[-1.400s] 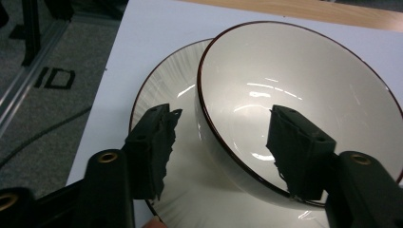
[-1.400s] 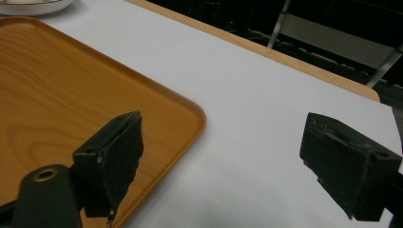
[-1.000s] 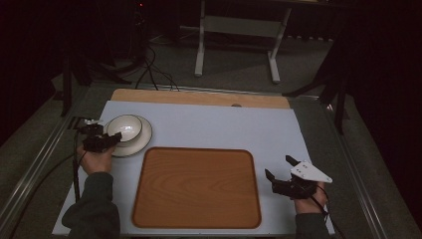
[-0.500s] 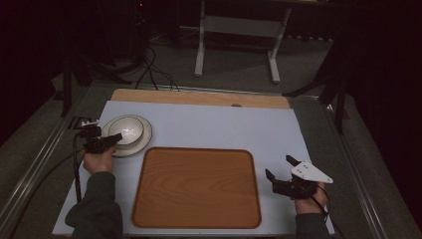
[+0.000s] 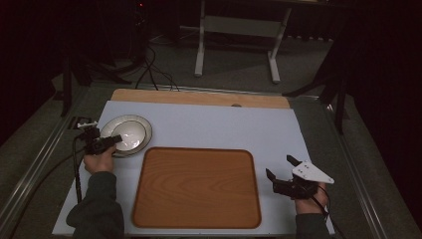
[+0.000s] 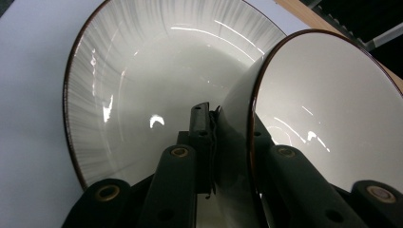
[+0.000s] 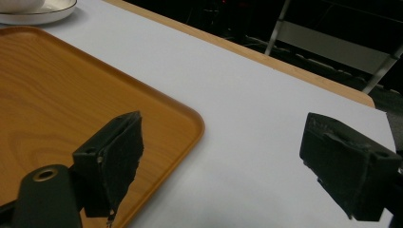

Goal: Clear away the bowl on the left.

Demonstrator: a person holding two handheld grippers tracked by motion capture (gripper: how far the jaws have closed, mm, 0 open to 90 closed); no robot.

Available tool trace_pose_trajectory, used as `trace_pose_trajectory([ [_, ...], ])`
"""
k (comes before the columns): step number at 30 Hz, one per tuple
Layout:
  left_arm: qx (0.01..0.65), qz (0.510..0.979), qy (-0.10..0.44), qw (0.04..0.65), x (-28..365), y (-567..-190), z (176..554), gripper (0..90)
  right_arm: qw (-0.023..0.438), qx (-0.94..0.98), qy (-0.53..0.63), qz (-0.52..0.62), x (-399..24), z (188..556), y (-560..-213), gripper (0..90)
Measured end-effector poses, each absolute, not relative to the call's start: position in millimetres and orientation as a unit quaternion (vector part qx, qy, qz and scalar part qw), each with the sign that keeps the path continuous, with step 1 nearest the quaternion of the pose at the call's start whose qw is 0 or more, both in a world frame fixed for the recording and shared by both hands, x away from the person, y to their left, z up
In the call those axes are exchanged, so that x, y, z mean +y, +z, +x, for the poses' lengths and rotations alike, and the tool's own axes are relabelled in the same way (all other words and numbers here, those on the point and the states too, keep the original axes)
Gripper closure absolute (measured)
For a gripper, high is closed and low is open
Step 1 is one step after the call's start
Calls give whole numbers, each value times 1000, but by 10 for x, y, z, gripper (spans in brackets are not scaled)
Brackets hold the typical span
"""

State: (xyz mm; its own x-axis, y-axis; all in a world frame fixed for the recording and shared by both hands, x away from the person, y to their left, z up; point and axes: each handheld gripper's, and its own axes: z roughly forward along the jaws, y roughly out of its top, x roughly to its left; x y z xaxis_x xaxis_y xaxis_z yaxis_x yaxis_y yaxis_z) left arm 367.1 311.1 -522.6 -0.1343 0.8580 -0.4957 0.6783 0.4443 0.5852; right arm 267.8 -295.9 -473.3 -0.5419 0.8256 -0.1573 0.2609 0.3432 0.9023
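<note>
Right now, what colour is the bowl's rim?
Dark brown edge on the white bowl; clearest in the left gripper view.

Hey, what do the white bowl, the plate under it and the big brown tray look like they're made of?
White bowl with a dark rim: apparently glazed ceramic, given the sharp glossy highlights. Grey-streaked round plate: likely the same glazed ceramic, shiny with a dark edge. Brown rectangular tray: wood or wood-look laminate; grain lines show, with a satin sheen.
</note>
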Motion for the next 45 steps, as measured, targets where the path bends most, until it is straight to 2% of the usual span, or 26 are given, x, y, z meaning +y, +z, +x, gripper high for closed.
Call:
trace_pose_trajectory([
  [20, 736, 502, 136, 433, 3177, -4981, 3503, 804, 318, 751, 450, 363, -2977, 2674, -4721, 141],
  [45, 689, 536, 149, 464, 2987, -4799, 3272, 799, 317, 750, 452, 364, -2982, 2672, -4722, 141],
])
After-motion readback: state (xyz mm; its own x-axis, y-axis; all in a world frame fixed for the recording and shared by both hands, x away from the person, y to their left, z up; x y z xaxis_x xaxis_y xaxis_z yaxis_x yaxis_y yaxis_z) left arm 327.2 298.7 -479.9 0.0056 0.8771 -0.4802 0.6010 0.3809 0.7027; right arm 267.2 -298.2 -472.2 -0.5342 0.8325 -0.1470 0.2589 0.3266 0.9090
